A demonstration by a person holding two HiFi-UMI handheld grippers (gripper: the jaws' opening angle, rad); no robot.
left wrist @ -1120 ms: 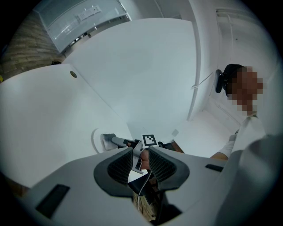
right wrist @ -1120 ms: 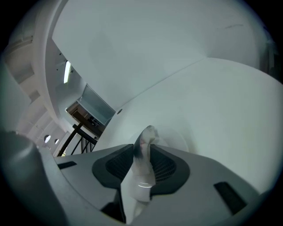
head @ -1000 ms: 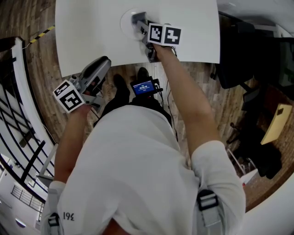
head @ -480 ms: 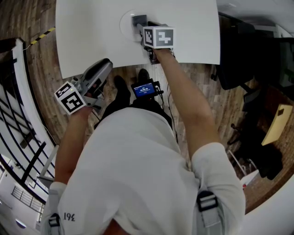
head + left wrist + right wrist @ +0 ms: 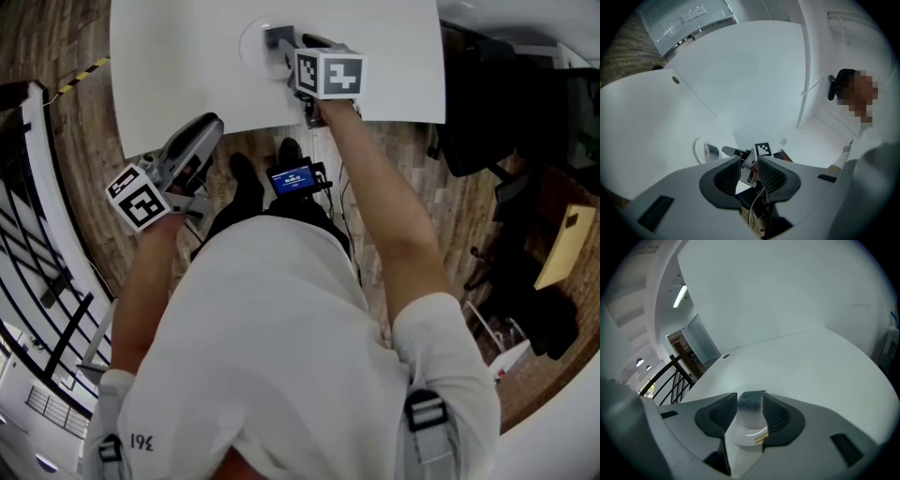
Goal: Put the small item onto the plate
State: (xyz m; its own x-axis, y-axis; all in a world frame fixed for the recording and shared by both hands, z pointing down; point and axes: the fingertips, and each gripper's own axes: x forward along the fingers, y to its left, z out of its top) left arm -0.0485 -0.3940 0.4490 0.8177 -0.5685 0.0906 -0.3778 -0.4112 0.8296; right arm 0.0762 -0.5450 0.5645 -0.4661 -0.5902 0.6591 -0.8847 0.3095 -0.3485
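Observation:
The small item [image 5: 277, 39], a grey block, stands on the white plate [image 5: 249, 42] at the near part of the white table [image 5: 178, 66]. My right gripper [image 5: 292, 52] hovers just to its right. Its jaws have just been opening and stand apart, off the block. In the right gripper view the item [image 5: 751, 398] shows in line with the gap, the plate [image 5: 745, 437] white beneath it. From the left gripper view the item [image 5: 711, 151] sits apart from the right fingers [image 5: 733, 151]. My left gripper [image 5: 211, 124] hangs level off the table's near edge, a narrow empty gap between its pads [image 5: 729, 176].
A device with a lit blue screen [image 5: 292, 178] stands on the wooden floor under the table edge. A black chair [image 5: 478, 112] is to the right and a black railing [image 5: 37, 234] to the left. Another person [image 5: 862, 136] stands beyond the table.
My right gripper has lifted a little and rolled, its marker cube turning. Its jaws have spread off the block, which stays on the plate. The left gripper has kept still.

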